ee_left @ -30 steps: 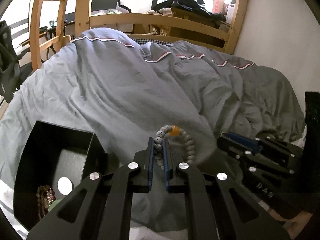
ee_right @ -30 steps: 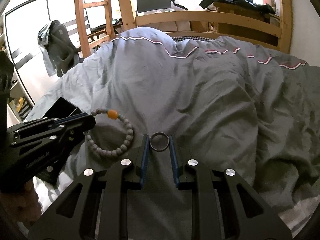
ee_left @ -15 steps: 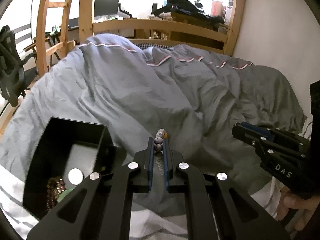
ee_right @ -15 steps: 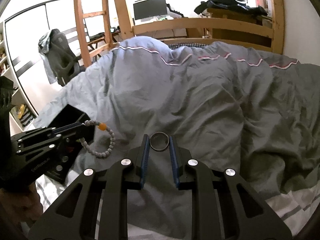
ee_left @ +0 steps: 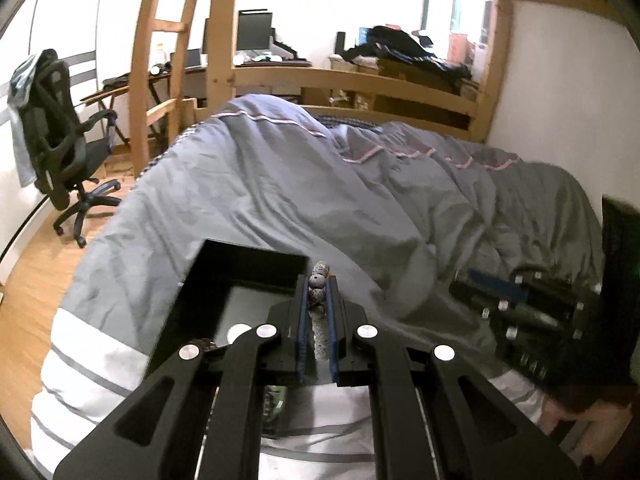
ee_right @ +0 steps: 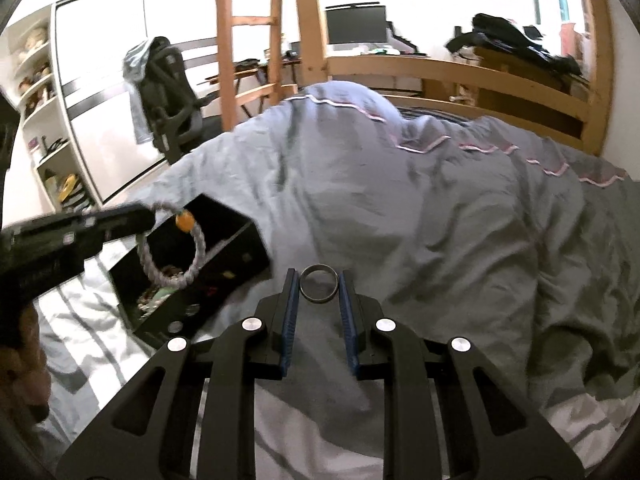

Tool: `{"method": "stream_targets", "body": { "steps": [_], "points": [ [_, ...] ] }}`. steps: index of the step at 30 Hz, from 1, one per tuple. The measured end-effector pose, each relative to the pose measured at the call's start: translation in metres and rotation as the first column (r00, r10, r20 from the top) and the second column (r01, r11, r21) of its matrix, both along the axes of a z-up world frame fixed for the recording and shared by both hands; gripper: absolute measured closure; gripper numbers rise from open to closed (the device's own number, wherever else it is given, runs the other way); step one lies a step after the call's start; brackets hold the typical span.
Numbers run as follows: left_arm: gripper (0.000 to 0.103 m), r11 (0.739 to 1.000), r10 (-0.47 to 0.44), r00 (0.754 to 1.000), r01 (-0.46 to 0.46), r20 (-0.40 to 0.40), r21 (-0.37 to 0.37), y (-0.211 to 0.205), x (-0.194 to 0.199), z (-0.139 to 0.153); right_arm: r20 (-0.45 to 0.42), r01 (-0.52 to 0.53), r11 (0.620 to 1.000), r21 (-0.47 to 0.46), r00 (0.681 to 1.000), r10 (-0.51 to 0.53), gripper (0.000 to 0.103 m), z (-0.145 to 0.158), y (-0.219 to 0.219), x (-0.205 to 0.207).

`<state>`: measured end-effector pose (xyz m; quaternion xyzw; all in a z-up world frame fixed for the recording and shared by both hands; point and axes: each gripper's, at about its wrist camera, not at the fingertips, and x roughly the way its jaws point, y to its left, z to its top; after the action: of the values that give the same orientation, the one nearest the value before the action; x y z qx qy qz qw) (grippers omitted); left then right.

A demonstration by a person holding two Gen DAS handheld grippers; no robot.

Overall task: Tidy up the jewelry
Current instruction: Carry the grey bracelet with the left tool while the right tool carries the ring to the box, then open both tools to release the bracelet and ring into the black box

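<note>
— Left gripper (ee_left: 316,300) clamped on beaded bracelet (ee_right: 172,252), hanging over black box (ee_right: 244,256); right gripper (ee_right: 319,286) pinching metal ring (ee_right: 319,283) narrowly, above duvet (ee_right: 400,200), just beside box
— Risks?
— Swinging loop snagging box wall; could spill onto soft folds if let go early
— Room?
— Plenty rightward; tight between grippers near box rim

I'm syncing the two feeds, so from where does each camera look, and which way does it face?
Left wrist: on the left gripper, looking along its jaws at the beaded bracelet over the black box; right gripper shows at right.
Right wrist: on the right gripper, facing the ring above the duvet; left gripper at left.
Shared: bracelet, box, duvet.
</note>
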<state>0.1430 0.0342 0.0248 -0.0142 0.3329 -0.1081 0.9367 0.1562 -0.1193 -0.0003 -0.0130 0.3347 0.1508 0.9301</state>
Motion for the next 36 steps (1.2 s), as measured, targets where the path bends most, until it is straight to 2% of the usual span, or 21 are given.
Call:
{"method": "stream_targets", "body": {
  "steps": [15,22,31,36],
  "points": [
    [0.095,0.995,0.091,0.996,-0.092,0.013,0.035,0.066,-0.004,0.011,0.016,-0.139,0.99,-0.005,0.99,0.139,0.082,0.003,0.06,-0.006],
    [0.095,0.994,0.107,0.994,-0.105,-0.036,0.035,0.089,-0.001,-0.004,0.028,-0.177,0.984,-0.015,0.984,0.177,0.082,0.004,0.082,-0.003],
    [0.095,0.997,0.074,0.991,-0.074,-0.113,0.005,0.095,0.013,-0.024,0.002,-0.248,0.969,-0.003,0.969,0.248,0.082,-0.014,0.105,0.002],
    [0.095,0.994,0.109,0.985,-0.107,-0.134,0.017,0.1,0.018,-0.033,-0.015,-0.291,0.957,0.001,0.957,0.291,0.082,-0.023,0.12,0.002]
  ]
}}
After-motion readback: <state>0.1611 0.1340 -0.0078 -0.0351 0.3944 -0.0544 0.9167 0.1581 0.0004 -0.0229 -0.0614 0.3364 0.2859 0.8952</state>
